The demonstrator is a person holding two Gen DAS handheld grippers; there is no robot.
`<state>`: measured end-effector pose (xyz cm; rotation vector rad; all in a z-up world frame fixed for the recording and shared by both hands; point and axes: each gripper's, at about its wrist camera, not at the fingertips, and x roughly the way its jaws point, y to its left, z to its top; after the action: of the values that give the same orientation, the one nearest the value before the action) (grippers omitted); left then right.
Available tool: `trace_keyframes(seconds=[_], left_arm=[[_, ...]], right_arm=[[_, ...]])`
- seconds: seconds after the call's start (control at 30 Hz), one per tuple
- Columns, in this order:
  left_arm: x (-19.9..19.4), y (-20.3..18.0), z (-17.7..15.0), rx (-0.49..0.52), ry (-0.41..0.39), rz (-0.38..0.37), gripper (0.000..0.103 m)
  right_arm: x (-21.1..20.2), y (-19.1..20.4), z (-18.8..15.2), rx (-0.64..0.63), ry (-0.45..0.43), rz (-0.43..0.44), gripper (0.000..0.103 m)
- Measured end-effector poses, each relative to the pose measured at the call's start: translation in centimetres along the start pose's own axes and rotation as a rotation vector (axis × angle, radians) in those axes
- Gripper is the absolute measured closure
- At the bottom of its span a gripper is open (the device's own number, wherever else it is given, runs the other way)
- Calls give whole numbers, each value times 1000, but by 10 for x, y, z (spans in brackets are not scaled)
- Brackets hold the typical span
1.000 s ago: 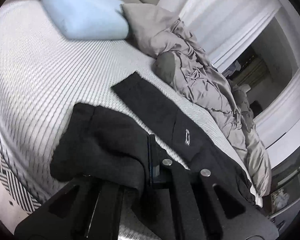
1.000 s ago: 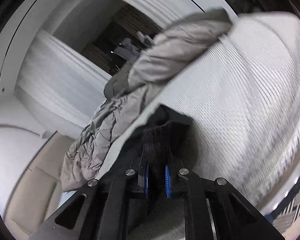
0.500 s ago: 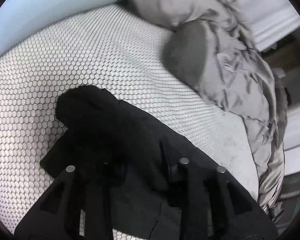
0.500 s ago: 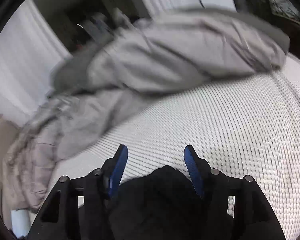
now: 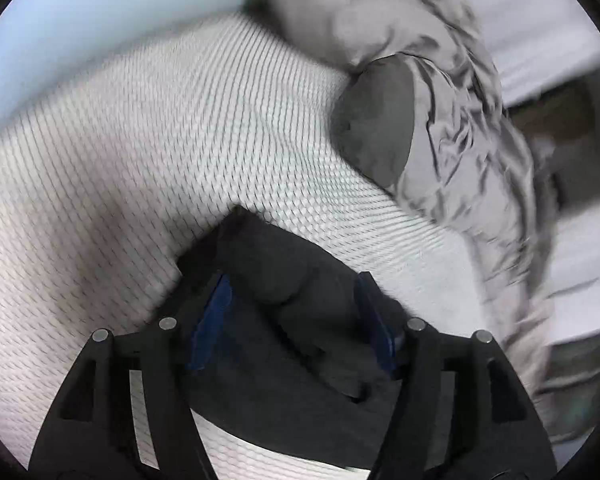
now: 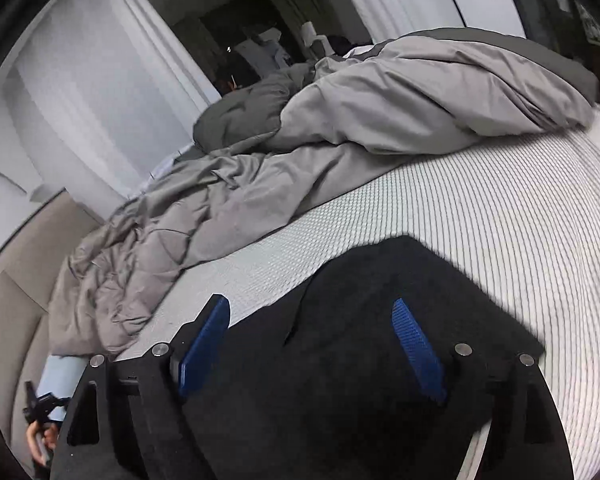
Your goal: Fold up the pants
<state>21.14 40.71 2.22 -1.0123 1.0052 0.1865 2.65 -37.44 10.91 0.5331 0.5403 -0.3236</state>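
One pair of black pants point(image 6: 380, 312) lies on the white textured mattress point(image 6: 500, 216), doubled over so that two thicknesses of cloth show in the left wrist view. Taking the pants as landmark: the crumpled grey duvet point(image 6: 340, 152) is heaped beyond them along the far side of the mattress, near but not touching; one pale blue pillow point(image 5: 80, 20) rests well beyond them, toward the headboard end.

Left gripper point(image 5: 292, 320): its fingers are spread, one blue pad point(image 5: 212, 320) on either side of the raised fold of cloth, with nothing pinched. Right gripper point(image 6: 312, 344): likewise spread wide, its two blue pads astride the flat top layer, holding nothing.

Judged from this arrangement, a fold has been laid down and both tools hang over the cloth with their jaws apart so that the fabric can settle under its own weight rather than be dragged out of line. The upper layer in the left wrist view is bunched rather than flat, so smoothing or a further fold probably remains.

Count: pants, one; grippers, two; blue pads, four; duvet, one; pillow, one.
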Motion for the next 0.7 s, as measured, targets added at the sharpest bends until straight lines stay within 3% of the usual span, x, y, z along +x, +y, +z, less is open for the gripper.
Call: trace_keyframes(seconds=[0.07, 0.2, 0.23, 0.33, 0.37, 0.5, 0.63, 0.7], left_arm=[[-8, 13, -7, -75, 20, -35, 43], [-32, 0, -39, 107, -67, 55, 43], [-49, -1, -45, 149, -125, 65, 43], [-95, 9, -49, 146, -296, 155, 38], [-106, 14, -51, 129, -321, 172, 38], [-111, 17, -79, 191, -293, 95, 38], [-61, 5, -118, 273, -169, 29, 40], [-23, 0, -127, 245, -126, 23, 53]], right_arm=[[-17, 2, -18, 8, 5, 35, 16], [-46, 3, -50, -14, -17, 32, 14], [-46, 3, -52, -12, -20, 32, 14], [-45, -3, -58, 19, -7, 68, 14], [-42, -6, -61, 31, 4, 70, 14], [-31, -9, -59, 30, 31, 59, 14], [-27, -11, -53, 45, 21, 70, 14], [-26, -11, -52, 51, 23, 75, 14]])
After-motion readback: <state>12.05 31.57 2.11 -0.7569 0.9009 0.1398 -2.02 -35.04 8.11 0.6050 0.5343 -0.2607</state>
